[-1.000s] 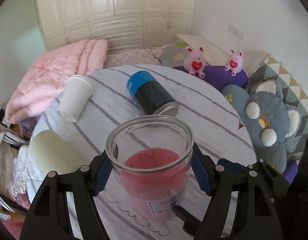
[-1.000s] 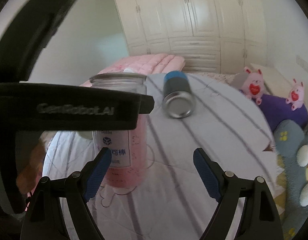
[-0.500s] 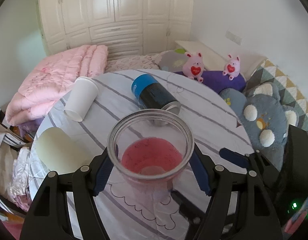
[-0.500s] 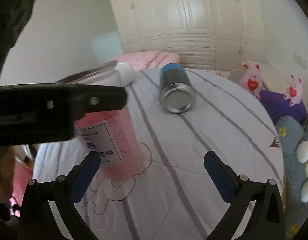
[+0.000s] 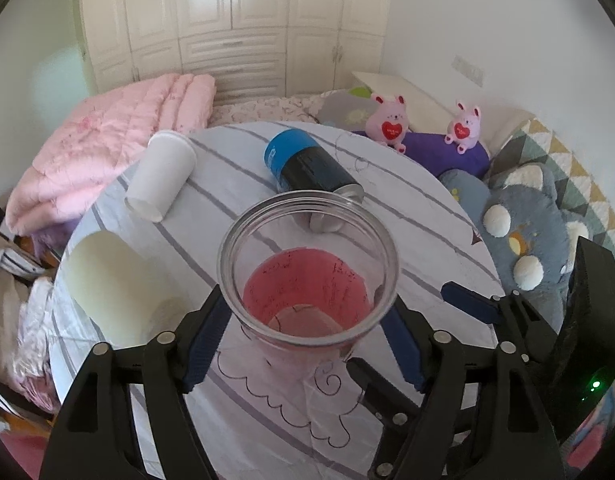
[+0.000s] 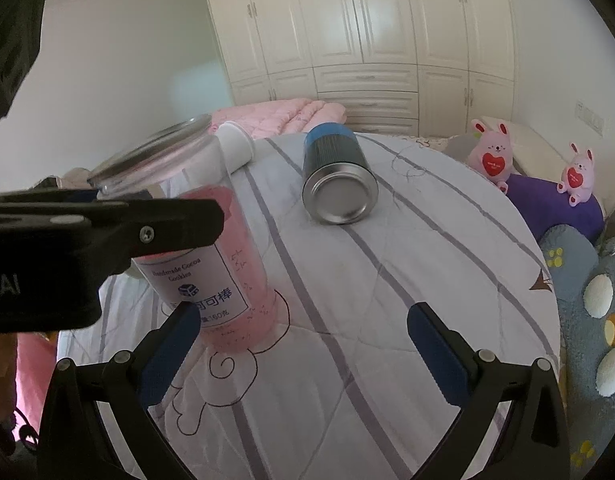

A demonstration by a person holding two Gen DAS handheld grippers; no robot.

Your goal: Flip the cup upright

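My left gripper (image 5: 305,344) clamps the clear pink-tinted cup (image 5: 307,276) mouth-up between its jaws, tilted above the surface (image 6: 407,264), while my right gripper (image 6: 303,354) gapes empty beside it.

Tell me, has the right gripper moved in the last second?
Yes. The right gripper has backed away and risen: in its own view the lying blue can sits farther off than before.

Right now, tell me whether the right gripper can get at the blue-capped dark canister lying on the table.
Probably yes: the right gripper is open and empty, and bare striped cloth lies between it and the blue-capped dark canister.
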